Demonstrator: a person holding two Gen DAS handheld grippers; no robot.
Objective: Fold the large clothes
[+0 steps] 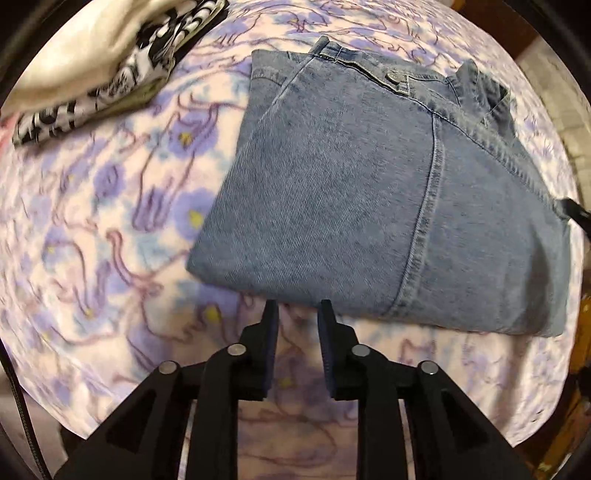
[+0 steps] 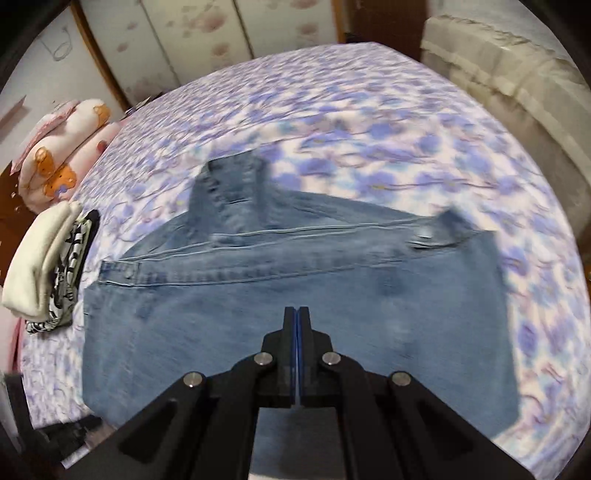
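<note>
The jeans (image 1: 388,192) lie folded into a thick, roughly rectangular slab on the bed (image 1: 92,221), mid-blue washed denim with a fine diagonal weave, pale double-stitched seams and a metal button at the waistband. In the right wrist view the jeans (image 2: 295,317) fill the near part of the bed, waistband edge running across and a belt-loop end sticking up at the far side; that view is blurred.

The bed (image 2: 369,122) carries a soft, fleecy sheet printed with violet flowers and thin purple stems on a pale ground. To the left of the jeans, apart from them, sits a stack of folded clothes (image 2: 44,266): a cream piece on top, a black-and-white patterned one below. The same stack (image 1: 96,70) shows at the upper left of the left wrist view. Beyond it, at the bed's far left edge, lie pink and white pillows (image 2: 62,147) with orange figures. A pale padded headboard or sofa (image 2: 517,85) stands at the right, and flowered cupboard doors (image 2: 207,33) behind the bed.

The left gripper (image 1: 298,314) hangs just off the jeans' near edge, over bare sheet, its black fingers a narrow way apart with nothing between them. The right gripper (image 2: 297,314) is over the jeans, its blue-lined pads pressed flat together, holding nothing.
</note>
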